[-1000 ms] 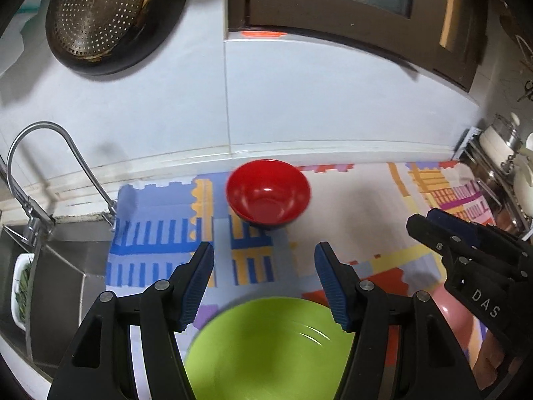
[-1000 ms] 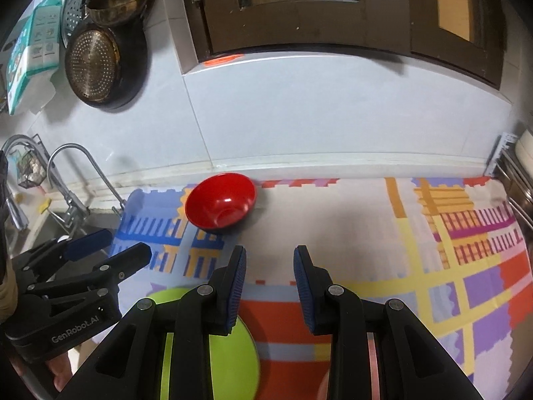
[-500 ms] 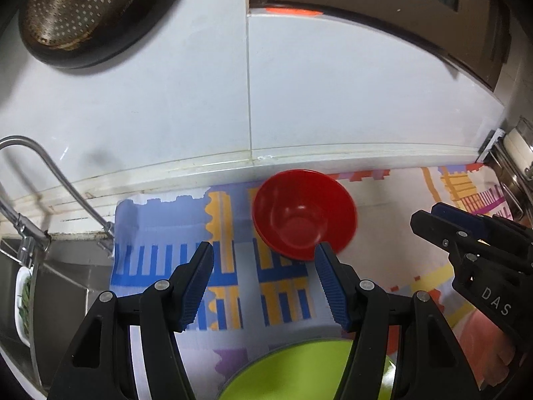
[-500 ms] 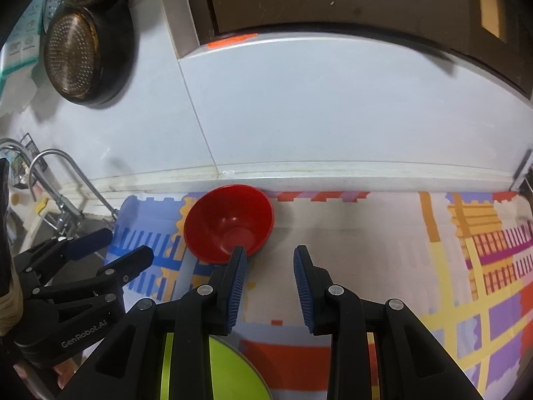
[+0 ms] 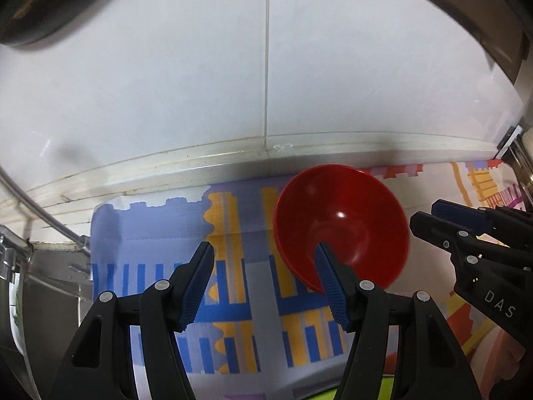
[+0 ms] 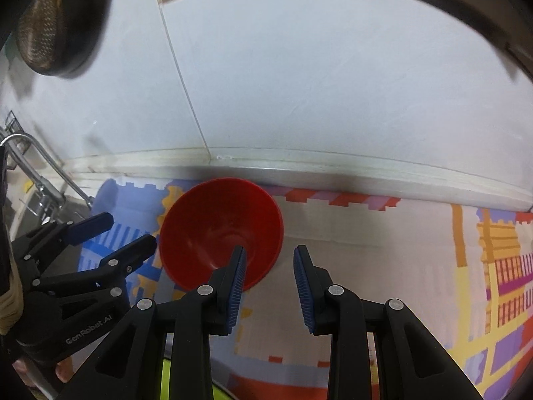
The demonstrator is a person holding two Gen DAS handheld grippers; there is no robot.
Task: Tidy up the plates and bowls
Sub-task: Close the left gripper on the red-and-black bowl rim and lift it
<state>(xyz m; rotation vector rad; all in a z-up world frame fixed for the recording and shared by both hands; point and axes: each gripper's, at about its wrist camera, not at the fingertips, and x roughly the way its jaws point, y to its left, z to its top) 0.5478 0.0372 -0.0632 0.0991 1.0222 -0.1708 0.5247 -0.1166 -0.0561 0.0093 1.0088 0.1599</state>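
While the red bowl [image 5: 343, 220] sits upright on the patterned mat [image 5: 233, 300] close to the white tiled wall [image 5: 200, 83], both grippers hang over it from the near side. In the left wrist view, the left gripper [image 5: 263, 276] has its jaws standing fairly wide with nothing between them; only the mat's blue and yellow bars show in the gap. The bowl lies to the right of that gap, and the tip of the right-hand finger overlaps the bowl's near rim and inner wall in the picture; whether it touches cannot be told. The right gripper [image 5: 429, 213] shows at the right edge of this view, just beside the bowl's far right side.

In the right wrist view, the right gripper [image 6: 269, 263] holds its jaws at a narrower gap, also empty, with bare pale mat between the pads. The red bowl [image 6: 220, 223] lies to the left of that gap, its near right rim behind the left-hand finger's tip. The left gripper [image 6: 130, 230] appears at the left, its fingertips just beside the bowl's left rim.

A sliver of a green plate [image 6: 165, 380] peeks out at the bottom, under the right gripper's body. A tap [image 6: 40, 153] stands at the far left over the sink, and a dark perforated pan [image 6: 50, 26] hangs on the wall above.
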